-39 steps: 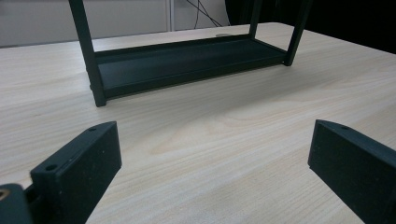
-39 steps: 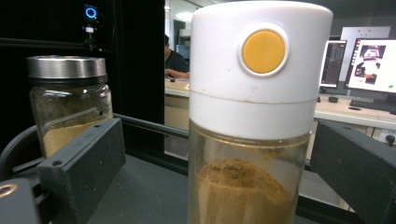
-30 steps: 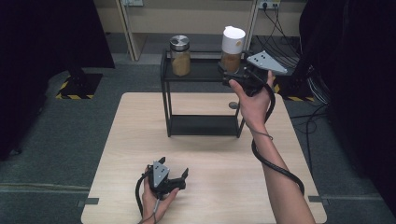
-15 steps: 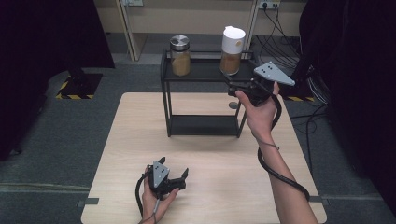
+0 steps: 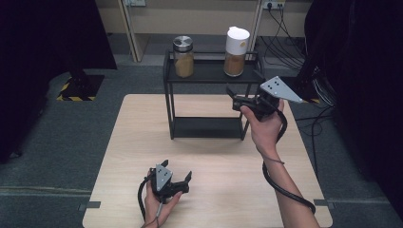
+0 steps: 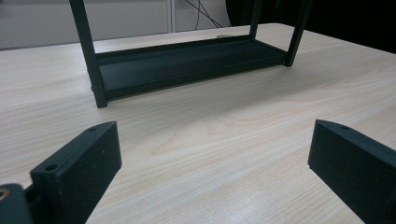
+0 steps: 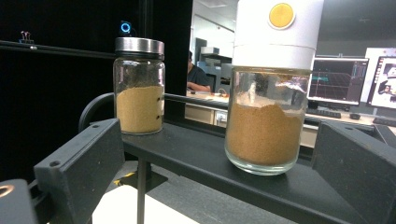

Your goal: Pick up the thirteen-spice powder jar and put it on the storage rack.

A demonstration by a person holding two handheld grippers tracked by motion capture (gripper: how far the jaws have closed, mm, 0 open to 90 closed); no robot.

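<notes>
A black two-tier rack (image 5: 209,73) stands at the table's far side. On its top shelf are a silver-lidded glass jar (image 5: 183,57) (image 7: 139,91) and a taller white-lidded jar (image 5: 236,45) (image 7: 268,116), both part full of brown powder. My right gripper (image 5: 234,98) (image 7: 215,154) is held in the air just in front of the top shelf's right end. It is open and level with the white-lidded jar, which stands a short way beyond its jaws. My left gripper (image 5: 177,170) (image 6: 212,140) rests open on the table near the front edge and faces the rack's lower shelf (image 6: 187,65).
The wooden table (image 5: 142,142) is bare between the left gripper and the rack. The rack's lower shelf (image 5: 206,127) holds nothing. Cables (image 5: 285,42) and dark curtains lie behind and to the right of the table.
My right gripper has drawn back from the white-lidded jar toward the person and dropped a little. Both jars stay on the shelf. The left gripper has not moved.
</notes>
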